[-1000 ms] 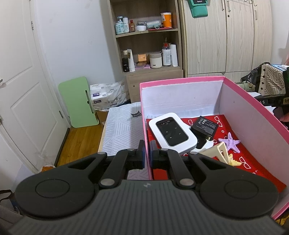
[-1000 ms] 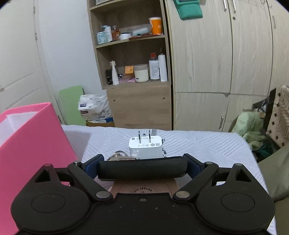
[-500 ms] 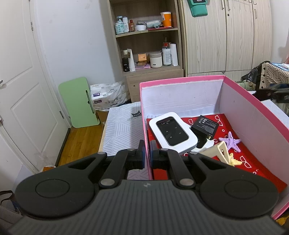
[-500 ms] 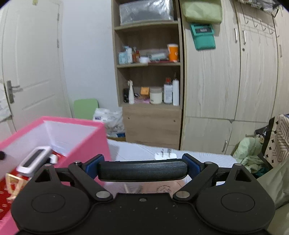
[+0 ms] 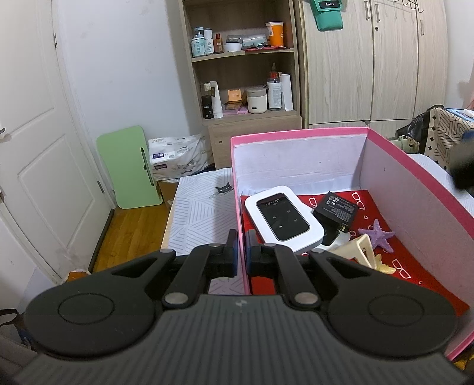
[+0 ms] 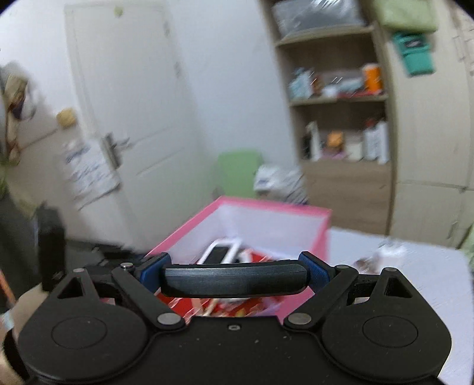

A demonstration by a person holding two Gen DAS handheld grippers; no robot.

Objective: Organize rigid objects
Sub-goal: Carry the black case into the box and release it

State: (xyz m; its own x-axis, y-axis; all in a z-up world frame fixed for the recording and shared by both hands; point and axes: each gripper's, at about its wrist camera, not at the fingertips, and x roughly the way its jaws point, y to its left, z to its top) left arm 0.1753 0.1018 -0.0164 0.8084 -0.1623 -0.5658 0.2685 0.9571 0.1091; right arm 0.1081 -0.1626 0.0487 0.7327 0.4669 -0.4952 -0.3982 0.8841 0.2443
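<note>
My left gripper [image 5: 240, 251] is clamped on the near wall of the pink box [image 5: 299, 132], which stands on a white striped bed cover [image 5: 198, 213]. My right gripper [image 6: 234, 277] grasps a long black object [image 6: 234, 280] above the box. Behind are a wooden shelf [image 5: 243, 53], a white door [image 5: 32, 142] and wardrobes [image 5: 370, 59].

Readable text: two items, left wrist view.
"Redmi" on the teal pouch [image 5: 328, 13] hanging on the wardrobe; "WI-FI" on the dark screen of the white pocket router [image 5: 283, 219] in the pink box [image 5: 296, 134]. Battery and bottle labels too small.
</note>
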